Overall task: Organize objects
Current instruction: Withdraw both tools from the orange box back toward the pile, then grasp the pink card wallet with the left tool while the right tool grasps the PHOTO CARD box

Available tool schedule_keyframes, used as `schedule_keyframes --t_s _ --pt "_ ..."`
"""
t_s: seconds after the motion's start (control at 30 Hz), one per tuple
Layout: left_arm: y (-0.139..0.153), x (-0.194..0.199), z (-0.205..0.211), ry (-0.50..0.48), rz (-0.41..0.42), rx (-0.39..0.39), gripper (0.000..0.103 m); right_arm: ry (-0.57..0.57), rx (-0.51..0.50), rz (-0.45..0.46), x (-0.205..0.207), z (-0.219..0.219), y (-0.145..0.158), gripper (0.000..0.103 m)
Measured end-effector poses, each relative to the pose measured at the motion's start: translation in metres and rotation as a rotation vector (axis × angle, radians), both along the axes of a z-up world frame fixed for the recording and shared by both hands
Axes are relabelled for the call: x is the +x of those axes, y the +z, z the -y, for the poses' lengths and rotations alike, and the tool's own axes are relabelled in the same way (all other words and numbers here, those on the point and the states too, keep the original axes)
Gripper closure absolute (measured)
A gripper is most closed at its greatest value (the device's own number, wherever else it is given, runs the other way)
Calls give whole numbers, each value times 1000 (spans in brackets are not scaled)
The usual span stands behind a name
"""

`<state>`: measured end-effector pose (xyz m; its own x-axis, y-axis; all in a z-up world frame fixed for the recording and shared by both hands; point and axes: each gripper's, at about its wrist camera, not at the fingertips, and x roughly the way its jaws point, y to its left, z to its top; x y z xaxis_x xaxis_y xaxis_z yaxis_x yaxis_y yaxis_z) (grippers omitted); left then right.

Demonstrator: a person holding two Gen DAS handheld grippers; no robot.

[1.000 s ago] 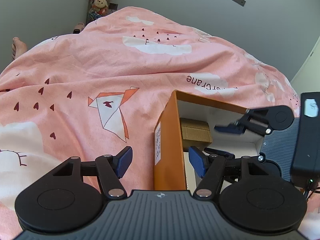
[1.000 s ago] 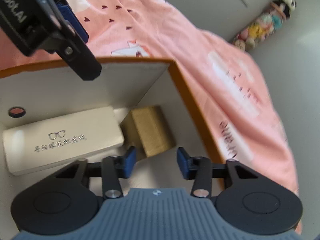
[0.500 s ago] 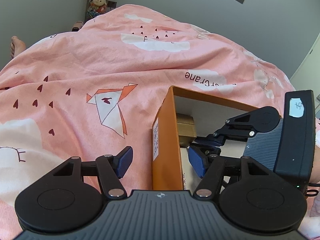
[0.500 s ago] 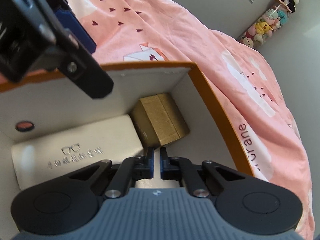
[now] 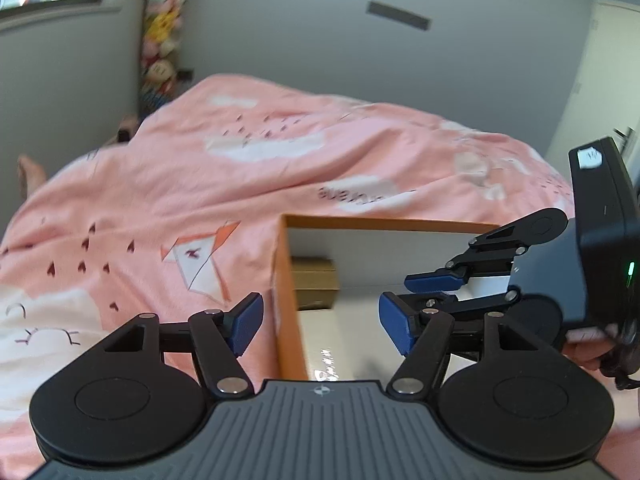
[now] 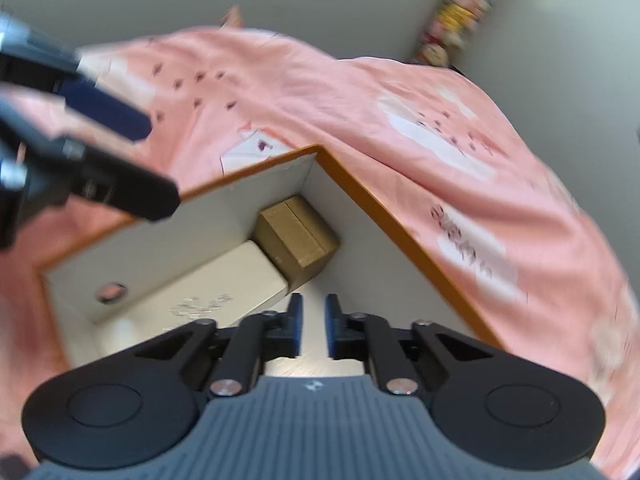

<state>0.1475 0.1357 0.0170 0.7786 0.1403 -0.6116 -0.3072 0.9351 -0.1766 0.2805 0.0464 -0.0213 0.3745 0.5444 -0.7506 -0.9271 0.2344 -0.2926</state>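
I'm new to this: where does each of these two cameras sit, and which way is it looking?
Left wrist view: sits on the left hand-held gripper, looking forward and down over the pink bedspread at the orange box; its own fingers and the person's hand show.
Right wrist view: sits on the right hand-held gripper, jaws opening and empty, looking down into the box at a gold box and a cream case.
Shared: box, bedspread, each other's gripper.
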Motion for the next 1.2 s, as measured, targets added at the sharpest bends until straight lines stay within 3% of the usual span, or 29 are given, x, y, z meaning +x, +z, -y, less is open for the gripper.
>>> schedule_keyframes --t_s 0.17,0.23,0.37,0.6,0.77,0.9,1.1,1.2 --pt "15 -26 27 -48 44 37 23 -133 94 -44 -27 46 24 84" --pt "18 -35 36 -63 39 44 23 -196 135 -66 -38 67 31 72" --pt "14 -51 51 -104 0 26 22 -303 218 -128 -61 105 39 65" --pt "-28 -49 48 -94 -153 -181 20 -462 254 -308 -84 143 11 54" --pt "-62 -39 27 -29 -240 -376 20 -594 261 -500 -69 151 -21 54" --pt "-90 -32 11 36 -310 -532 20 -673 282 -646 -52 156 -38 47" --pt "-119 -19 -1 62 -381 -650 20 -742 264 -784 -36 155 -61 41" --pt "-131 -13 -2 62 -421 -690 20 -758 259 -805 -32 154 -69 39"
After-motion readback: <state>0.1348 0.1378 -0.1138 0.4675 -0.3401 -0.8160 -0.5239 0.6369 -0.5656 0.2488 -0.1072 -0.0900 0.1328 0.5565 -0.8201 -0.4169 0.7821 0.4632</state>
